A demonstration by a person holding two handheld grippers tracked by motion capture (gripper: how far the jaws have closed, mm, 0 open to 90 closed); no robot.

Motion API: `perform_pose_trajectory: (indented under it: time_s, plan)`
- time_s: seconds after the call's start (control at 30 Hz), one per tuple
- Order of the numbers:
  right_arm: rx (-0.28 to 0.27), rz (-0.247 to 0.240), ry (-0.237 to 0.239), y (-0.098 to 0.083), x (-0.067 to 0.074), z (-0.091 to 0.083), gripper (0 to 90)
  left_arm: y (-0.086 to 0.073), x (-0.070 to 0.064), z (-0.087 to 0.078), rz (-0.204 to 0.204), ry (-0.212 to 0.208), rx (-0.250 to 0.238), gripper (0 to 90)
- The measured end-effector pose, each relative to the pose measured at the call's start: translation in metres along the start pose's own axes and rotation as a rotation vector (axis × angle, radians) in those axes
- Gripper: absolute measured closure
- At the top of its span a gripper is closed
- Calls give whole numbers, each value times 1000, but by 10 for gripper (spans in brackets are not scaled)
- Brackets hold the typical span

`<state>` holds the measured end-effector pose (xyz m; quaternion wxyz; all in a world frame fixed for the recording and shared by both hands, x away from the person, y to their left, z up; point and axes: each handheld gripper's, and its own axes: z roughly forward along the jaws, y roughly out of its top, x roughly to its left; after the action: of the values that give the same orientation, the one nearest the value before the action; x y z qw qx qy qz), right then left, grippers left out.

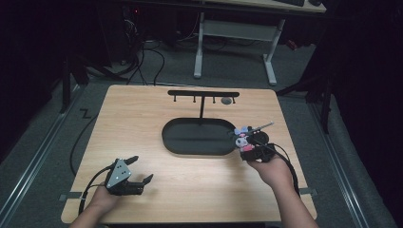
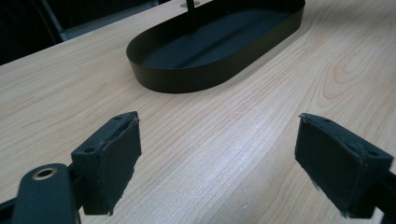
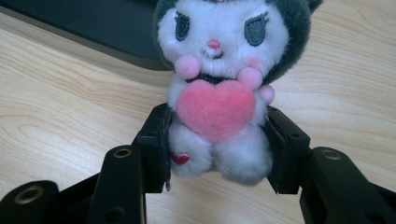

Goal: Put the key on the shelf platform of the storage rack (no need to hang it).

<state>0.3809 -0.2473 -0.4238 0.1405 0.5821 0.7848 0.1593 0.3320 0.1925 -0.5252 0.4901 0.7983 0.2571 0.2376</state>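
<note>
From the high view, my right claw sits at the right end of the black oval tray, just beside its rim, and it has a small plush toy clamped between its 2 jaws. A thin rod or chain sticks out from the toy toward the upper right; I cannot tell which it is. My left claw rests near the front left of the wooden table, well apart from the toy, with its jaws spread wide and nothing in them. A black T-shaped stand with small hooks rises from the tray's far side. Beyond the table lie grey floor, loose cables and the white legs of another desk, all in a dark room.

In the left gripper view, my 2 padded jaws stand far apart over bare wood grain, and the tray lies ahead of them, with the stand's post just showing at the top edge.

In the right gripper view, the toy is upright and facing me: white face, dark hood, pink nose, a pink heart held at its chest and a tiny red heart on 1 foot. My jaws press on both sides of its lower body. The tray's edge lies behind it, detail the high view is too distant to give.
</note>
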Motion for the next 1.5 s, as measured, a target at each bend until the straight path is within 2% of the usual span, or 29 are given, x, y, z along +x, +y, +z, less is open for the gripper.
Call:
perform_pose_trajectory:
  time_s: [0.47, 0.67, 0.7, 0.9, 1.0, 1.43, 1.5]
  plan:
    - [5, -24, 6, 19, 14, 8, 503, 0, 1, 0, -2, -6, -1, 154]
    - [1, -18, 22, 26, 18, 13, 503, 0, 1, 0, -2, -9, -1, 154]
    - [5, -33, 24, 29, 21, 16, 503, 0, 1, 0, -5, -6, -2, 154]
    - [3, -37, 24, 39, 27, 23, 503, 0, 1, -1, -1, -10, -2, 154]
    - [4, -44, 20, 52, 32, 31, 503, 0, 1, -1, -3, -11, -5, 154]
    - [4, -9, 60, 77, 38, 66, 503, 0, 1, -1, -6, -11, -9, 154]
    - [1, -4, 63, 78, 38, 67, 503, 0, 1, -1, -6, -11, -9, 154]
